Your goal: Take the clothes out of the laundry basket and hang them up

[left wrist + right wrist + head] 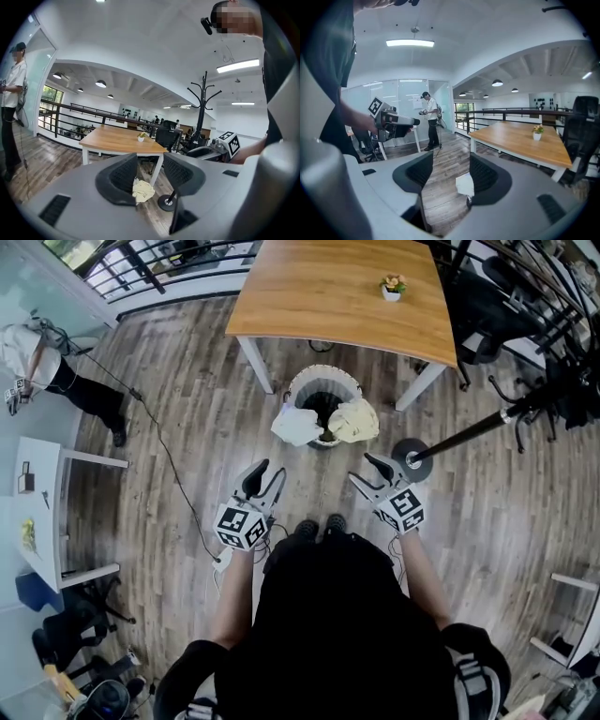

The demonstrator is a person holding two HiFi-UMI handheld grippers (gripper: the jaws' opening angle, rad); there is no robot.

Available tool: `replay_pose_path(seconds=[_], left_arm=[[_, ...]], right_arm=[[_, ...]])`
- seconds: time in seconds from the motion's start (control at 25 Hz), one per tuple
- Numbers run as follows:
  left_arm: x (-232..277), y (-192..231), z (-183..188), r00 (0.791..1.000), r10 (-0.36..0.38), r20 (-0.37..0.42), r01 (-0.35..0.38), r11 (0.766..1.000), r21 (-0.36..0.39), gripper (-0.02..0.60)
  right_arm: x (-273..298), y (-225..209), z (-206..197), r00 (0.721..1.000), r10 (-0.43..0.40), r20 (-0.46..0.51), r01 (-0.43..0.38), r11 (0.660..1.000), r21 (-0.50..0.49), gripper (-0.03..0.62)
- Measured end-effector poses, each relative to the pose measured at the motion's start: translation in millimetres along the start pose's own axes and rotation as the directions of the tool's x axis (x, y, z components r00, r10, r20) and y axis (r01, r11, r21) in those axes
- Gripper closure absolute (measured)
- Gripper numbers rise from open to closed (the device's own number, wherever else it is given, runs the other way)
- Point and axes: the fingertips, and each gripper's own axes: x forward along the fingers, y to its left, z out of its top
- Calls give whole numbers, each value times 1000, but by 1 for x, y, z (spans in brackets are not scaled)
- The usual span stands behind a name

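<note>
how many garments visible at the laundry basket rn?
2. A white cloth garment is draped over the left rim of the round white laundry basket, as the head view shows it. A cream-yellow cloth garment hangs over its right rim. More may be hidden inside.

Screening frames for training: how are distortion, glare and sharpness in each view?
Head view: heavy fisheye bows the floorboards around the laundry basket; even light, sharp. Left gripper view: dark round vignette, ceiling light blown out. Right gripper view: same vignette, ceiling strip glaring.
</note>
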Motion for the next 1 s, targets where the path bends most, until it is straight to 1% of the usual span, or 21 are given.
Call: replay_pose_path(seconds=[0.16, 0.24, 0.36, 0.48, 0.76, 1.0], left_arm=[[5, -10, -3, 1000, 16, -8, -16, 1000, 24, 383], [8, -13, -3, 1000, 25, -10, -25, 999, 33, 364], [10, -15, -3, 999, 39, -13, -39, 999, 31, 339], [15, -17, -3, 998, 55, -19, -55, 998, 29, 319], [17, -21, -6, 995, 97, -22, -96, 995, 32, 318], [9, -7, -13, 991, 123, -43, -122, 992, 25, 318]], right_arm=[[-5, -3, -9, 999, 33, 13, -33, 999, -8, 307], [-7, -6, -8, 999, 38, 23, -38, 999, -7, 292], [-10, -11, -3, 999, 41, 34, -41, 999, -1, 264], [-10, -17, -7, 998, 60, 38, -59, 998, -4, 247], [-9, -25, -11, 994, 100, 36, -101, 995, 13, 241], [7, -28, -7, 992, 122, 27, -123, 992, 8, 243]])
